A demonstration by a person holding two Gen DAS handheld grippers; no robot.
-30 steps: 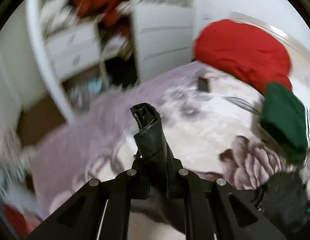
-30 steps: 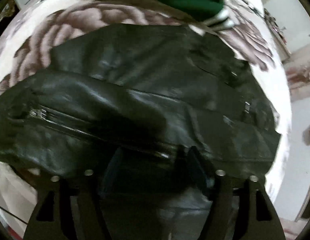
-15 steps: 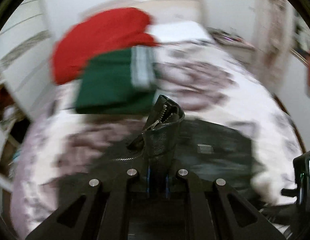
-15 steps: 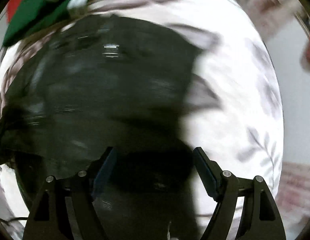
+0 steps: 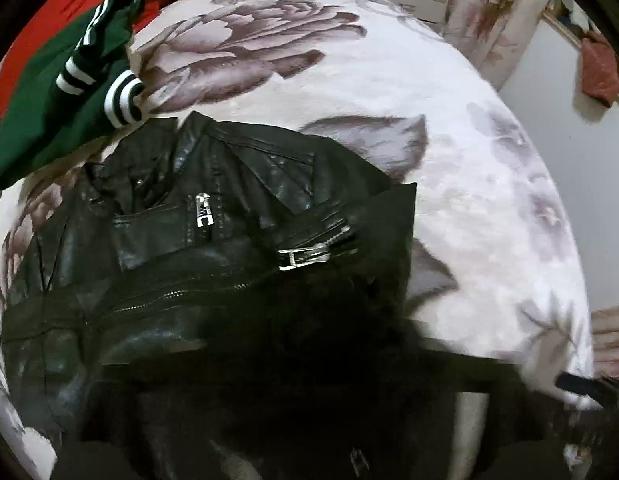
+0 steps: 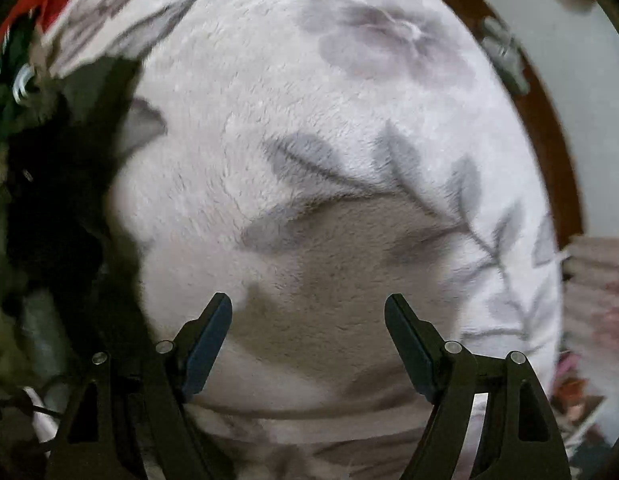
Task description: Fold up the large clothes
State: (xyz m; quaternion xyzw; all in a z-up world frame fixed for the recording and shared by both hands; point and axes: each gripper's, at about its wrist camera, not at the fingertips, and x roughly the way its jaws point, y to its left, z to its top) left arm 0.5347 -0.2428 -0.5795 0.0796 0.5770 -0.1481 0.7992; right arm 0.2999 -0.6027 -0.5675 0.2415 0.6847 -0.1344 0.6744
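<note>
A black leather jacket point(image 5: 213, 248) lies partly folded on the bed point(image 5: 449, 92), its collar toward a green striped garment point(image 5: 57, 100) that touches its upper edge, with a red garment point(image 5: 69, 4) behind that. In the left wrist view the left hand-held gripper is lost in dark blur at the lower edge; its jaws are opening, and whether any leather is between them cannot be told. The right hand-held gripper point(image 6: 307, 344) hangs over bare bedspread beside the jacket, jaws wide with nothing between them. Judged risks: stiff, glossy leather probably resists creasing, so a sleeve laid across the body point(image 5: 329, 248) may spring back or slide off once let go. The metal buckle point(image 5: 303, 258) and zip pull point(image 5: 203, 210) could snag a fingertip on the next grasp. A careless pull on the collar side might drag the green garment along and disturb it.
</note>
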